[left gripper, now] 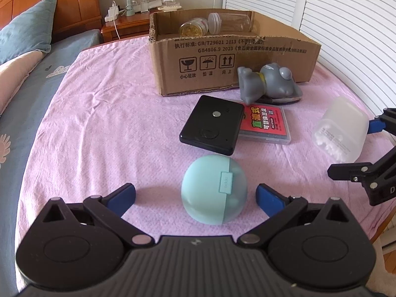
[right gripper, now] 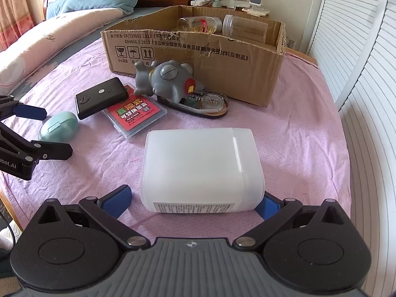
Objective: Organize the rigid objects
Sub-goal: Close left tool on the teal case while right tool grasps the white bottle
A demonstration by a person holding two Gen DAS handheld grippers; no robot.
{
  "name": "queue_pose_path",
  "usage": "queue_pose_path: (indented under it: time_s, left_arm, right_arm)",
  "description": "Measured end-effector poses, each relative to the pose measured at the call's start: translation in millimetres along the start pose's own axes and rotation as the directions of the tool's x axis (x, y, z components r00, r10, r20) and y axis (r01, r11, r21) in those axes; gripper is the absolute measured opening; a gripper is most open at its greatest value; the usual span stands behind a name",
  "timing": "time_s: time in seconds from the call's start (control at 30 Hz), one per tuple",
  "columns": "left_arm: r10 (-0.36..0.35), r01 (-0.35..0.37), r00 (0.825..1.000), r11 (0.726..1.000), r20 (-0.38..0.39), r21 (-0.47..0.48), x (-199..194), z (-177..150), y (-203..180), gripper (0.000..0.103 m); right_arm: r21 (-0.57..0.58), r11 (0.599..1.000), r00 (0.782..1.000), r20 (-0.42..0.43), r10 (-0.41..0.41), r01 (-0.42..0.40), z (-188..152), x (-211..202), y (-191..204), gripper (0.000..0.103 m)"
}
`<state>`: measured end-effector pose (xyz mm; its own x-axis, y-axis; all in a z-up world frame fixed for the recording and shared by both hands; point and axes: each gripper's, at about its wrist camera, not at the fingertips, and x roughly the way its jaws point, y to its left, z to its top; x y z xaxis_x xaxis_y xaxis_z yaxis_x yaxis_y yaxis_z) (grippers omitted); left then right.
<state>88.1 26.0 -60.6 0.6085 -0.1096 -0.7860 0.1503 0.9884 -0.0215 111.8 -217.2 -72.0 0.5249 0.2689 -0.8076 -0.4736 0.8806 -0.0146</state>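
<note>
White box (right gripper: 201, 168) and teal egg (left gripper: 214, 193) each lie between a spread gripper's fingers.

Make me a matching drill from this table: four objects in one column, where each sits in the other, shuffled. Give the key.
Objects
1. teal egg-shaped case
2. white plastic container
3. clear jars
4. grey toy figure

Places
A. inside the cardboard box
B. between the left gripper's open fingers
C. lying on the tape dispenser
D. between the right gripper's open fingers

Pairs: 1-B, 2-D, 3-A, 4-C
</note>
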Motion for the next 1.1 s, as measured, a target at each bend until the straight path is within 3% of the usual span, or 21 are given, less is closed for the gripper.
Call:
queue_pose_path:
  time_s: [0.3,0.4,0.57,0.63,1.1]
  left_arm:
    - [-0.008,0.008,1.0,1.0,0.014,0.007,0.5,0.5,-4.2,0.101]
    - [-0.023,0.023,0.999,0.999,0.024,0.025,-2.9,0.0,-6.9,0.091]
    - [-0.049,0.046,0.998,0.997,0.043,0.057,-9.1,-0.9,-12.0,0.063]
    - [-0.05,0.047,0.998,0.997,0.048,0.063,-9.6,-0.8,-12.8,0.058]
    - [-0.071,0.066,0.996,0.993,0.046,0.097,-6.8,2.8,-10.0,0.057]
  right_arm:
    - [-0.002,1.0,1.0,0.025,-0.001,0.001,-3.6,-1.4,0.4,0.103]
    - [-0.004,1.0,0.999,0.032,0.001,-0.001,-4.6,-1.7,0.1,0.103]
    - [-0.004,1.0,0.999,0.048,0.001,-0.001,-5.7,-1.7,-0.2,0.103]
    - [-0.003,1.0,0.999,0.048,-0.001,0.001,-4.8,-0.9,-0.3,0.103]
    - [-0.044,0.999,0.999,0.024,-0.022,0.023,16.8,-0.5,1.7,0.101]
